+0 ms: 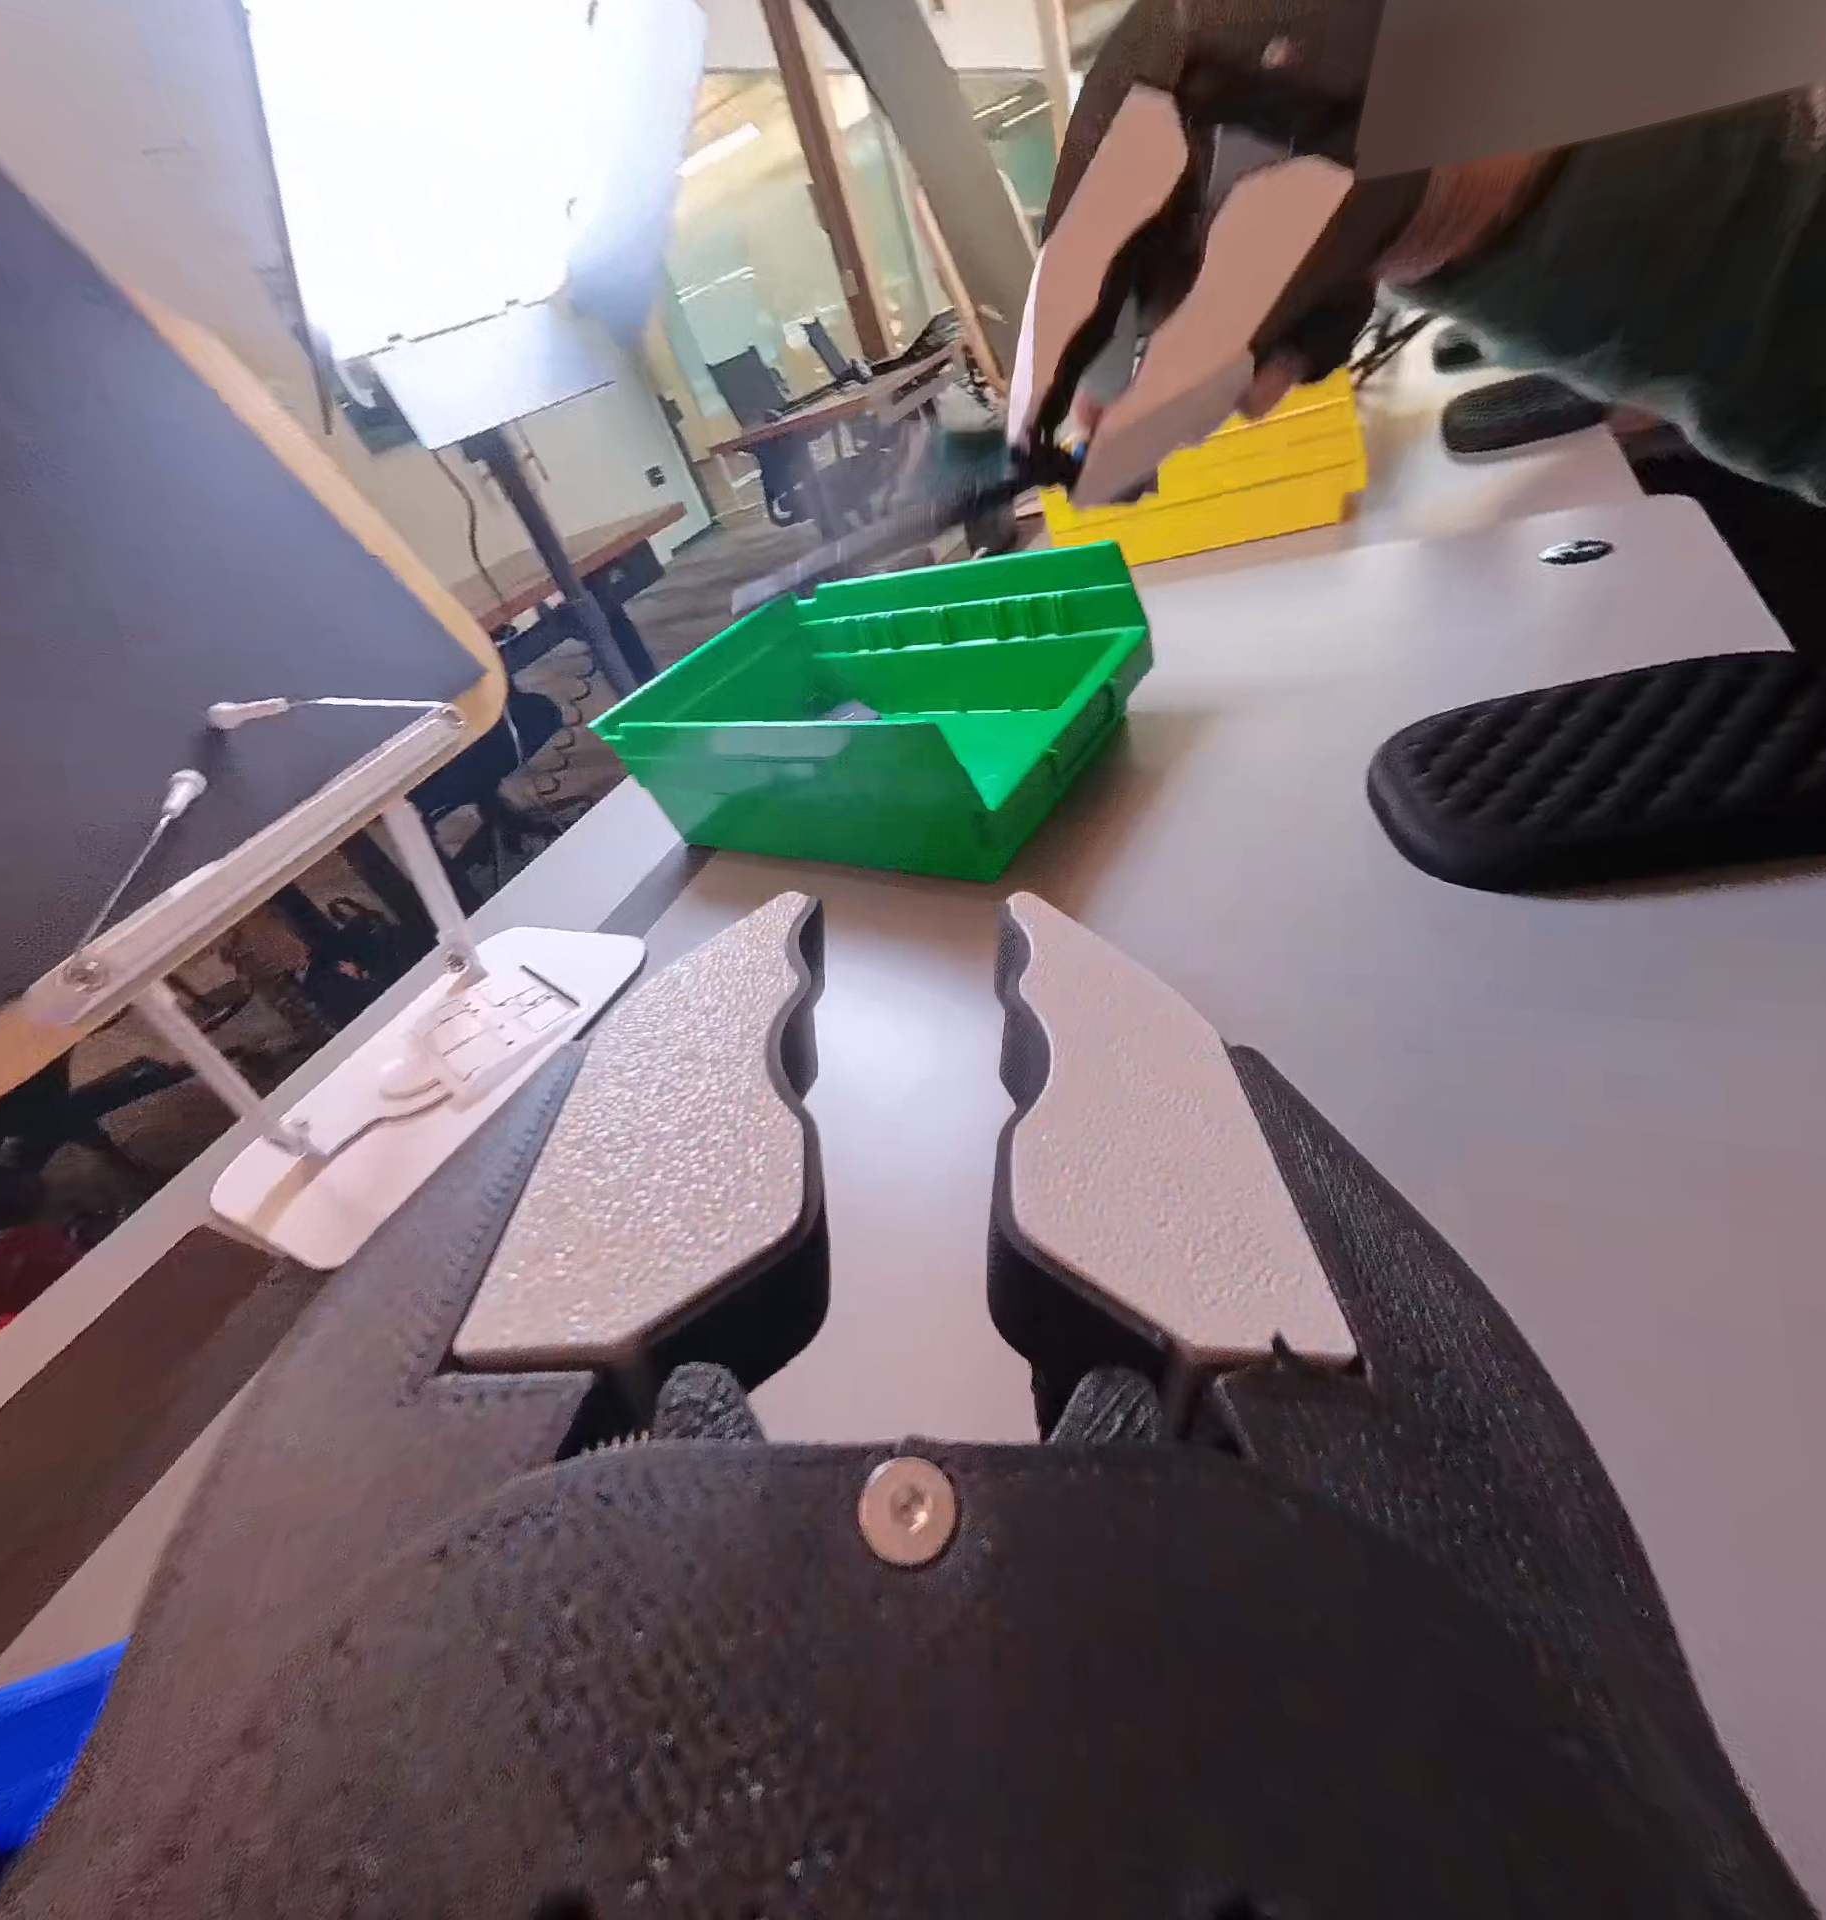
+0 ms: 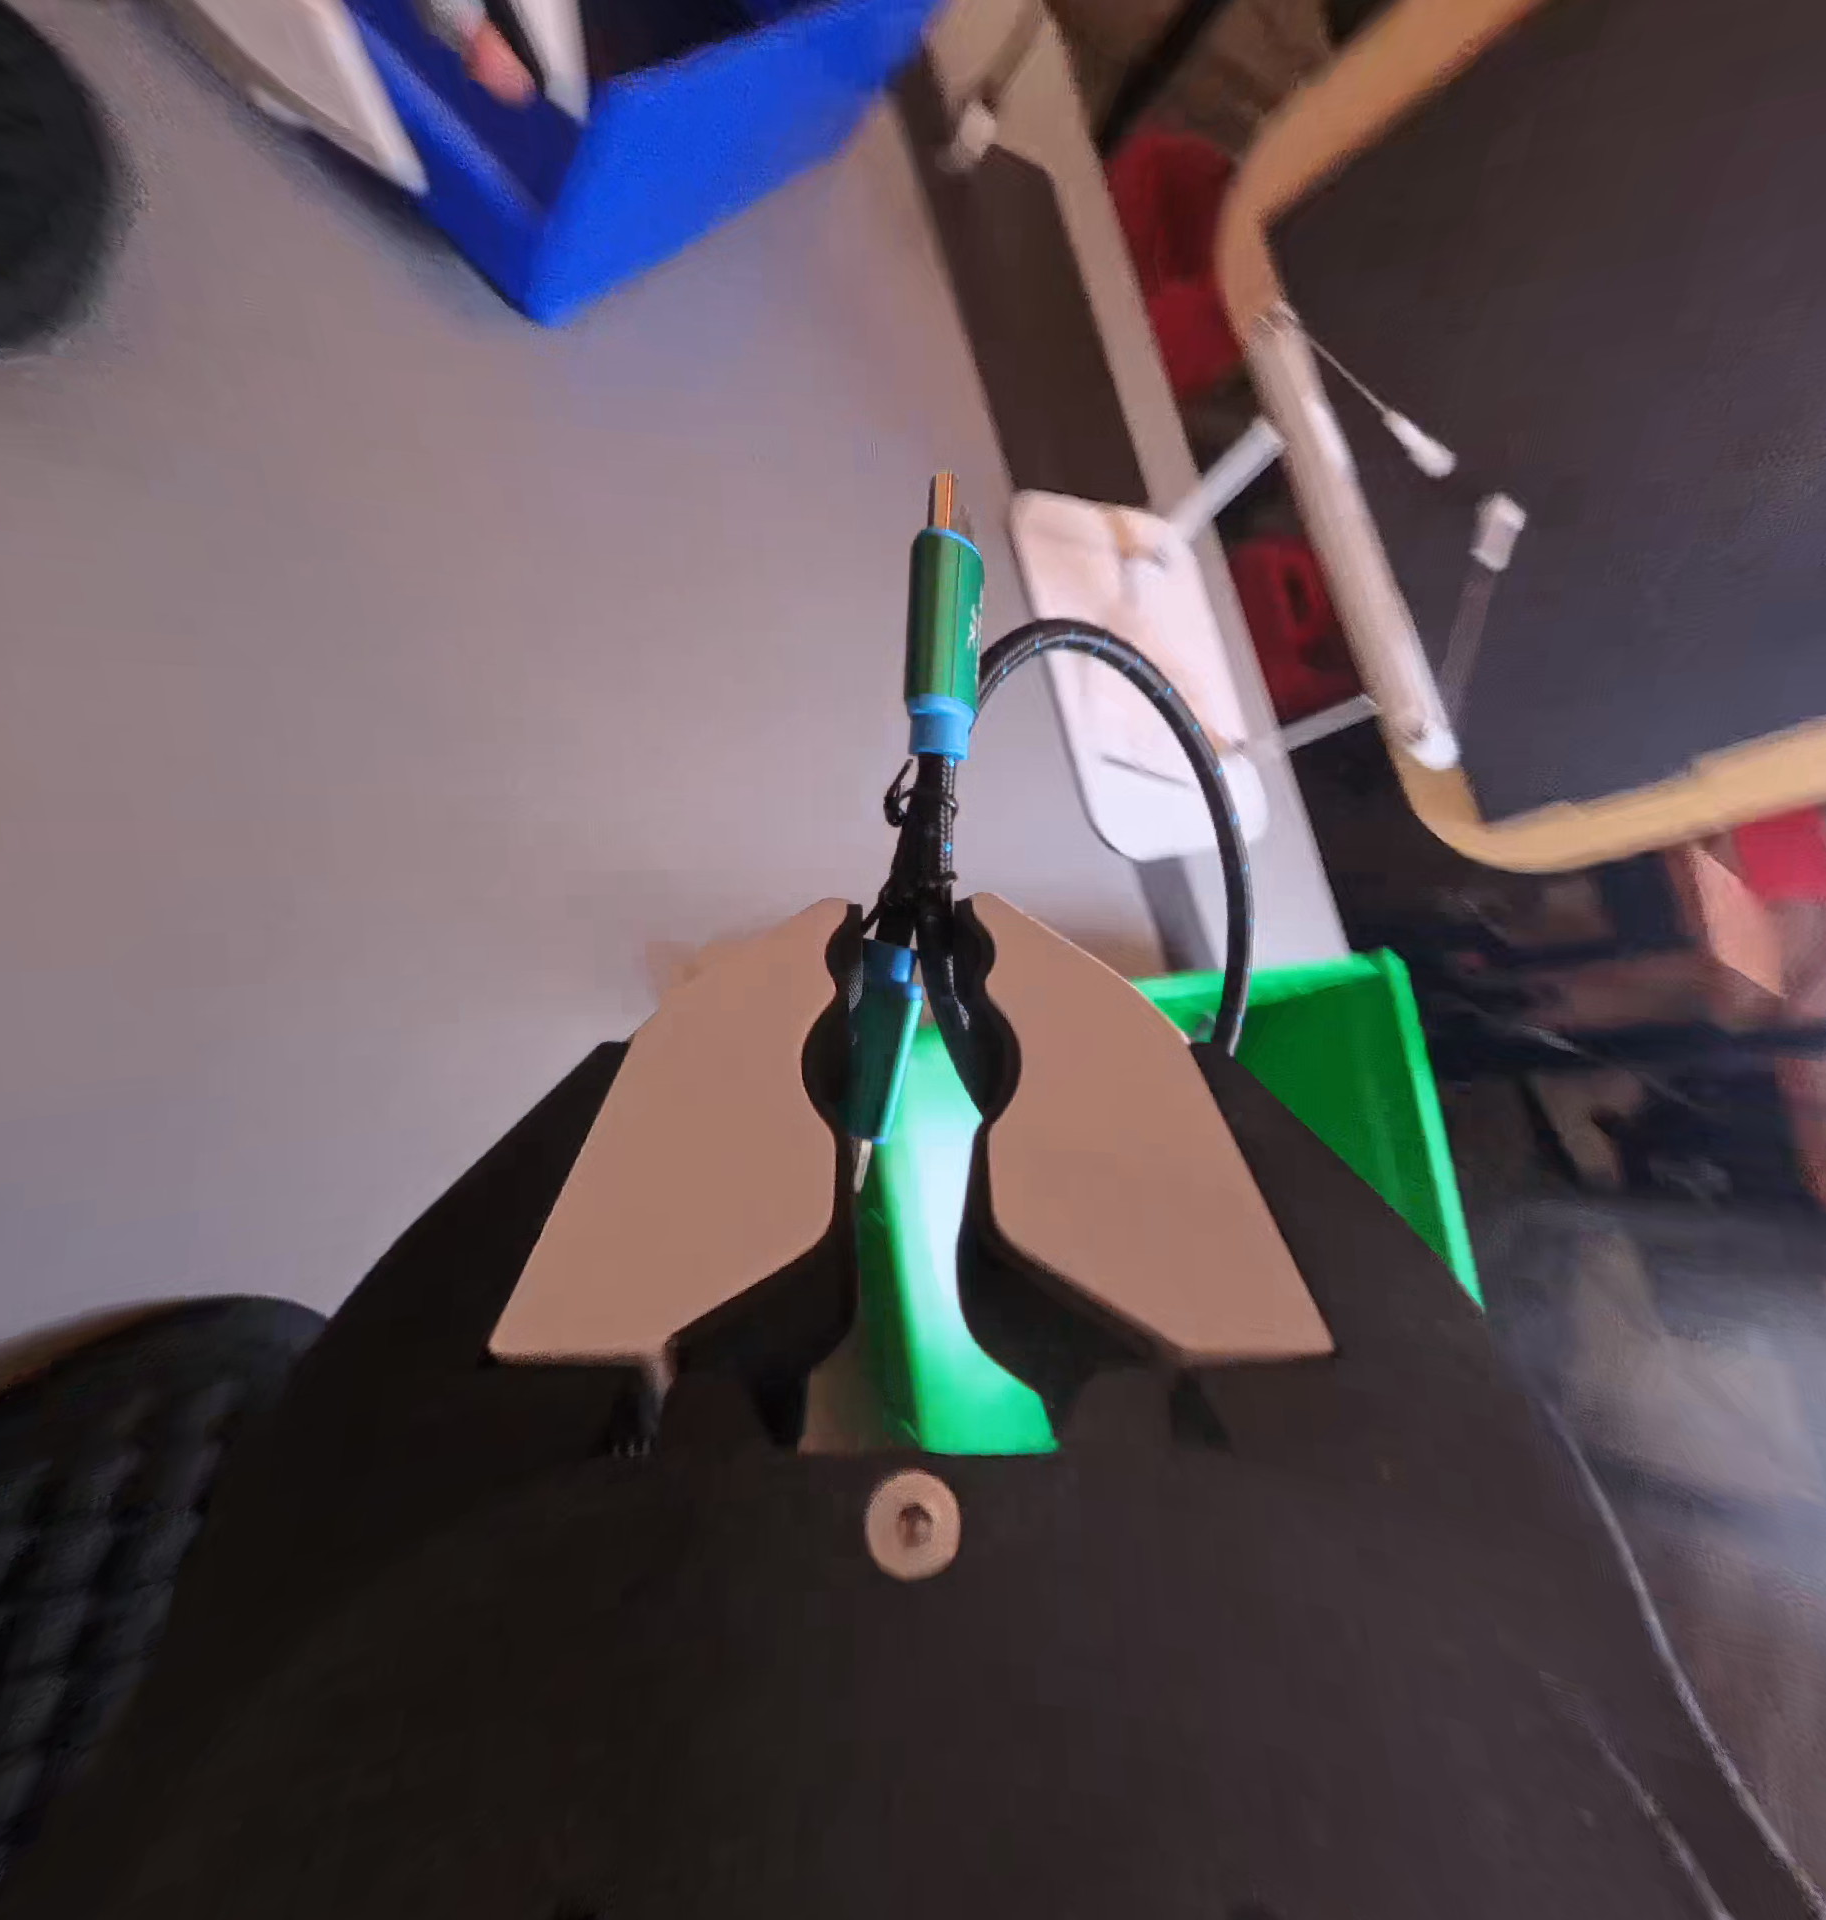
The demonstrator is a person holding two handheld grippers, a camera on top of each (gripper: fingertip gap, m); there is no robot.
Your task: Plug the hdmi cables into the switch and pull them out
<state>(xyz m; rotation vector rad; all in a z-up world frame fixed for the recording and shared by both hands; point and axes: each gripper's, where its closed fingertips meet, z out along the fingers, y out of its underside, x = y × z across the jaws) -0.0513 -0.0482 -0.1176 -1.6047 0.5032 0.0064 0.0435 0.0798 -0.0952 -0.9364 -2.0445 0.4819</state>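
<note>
So the right gripper [image 2: 909, 914] has its jaws clamped on a bundled cable [image 2: 935, 821], green bin [image 2: 1335, 1049] right below; left gripper [image 1: 909, 935] jaws apart over bare counter [image 1: 1304, 1039].

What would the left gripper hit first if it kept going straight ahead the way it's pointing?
Most likely the green bin. The left gripper, open with nothing between its fingers, points across bare table at the bin's near wall, though depth is hard to judge.

The right gripper [image 2: 909, 920] clamped a bundled black braided cable [image 2: 1226, 790] at frame centre, one green plug [image 2: 945, 634] pointing upward, another between the fingers. A green bin [image 2: 1345, 1049] sat lower right, a blue bin [image 2: 618, 177] upper left.
</note>
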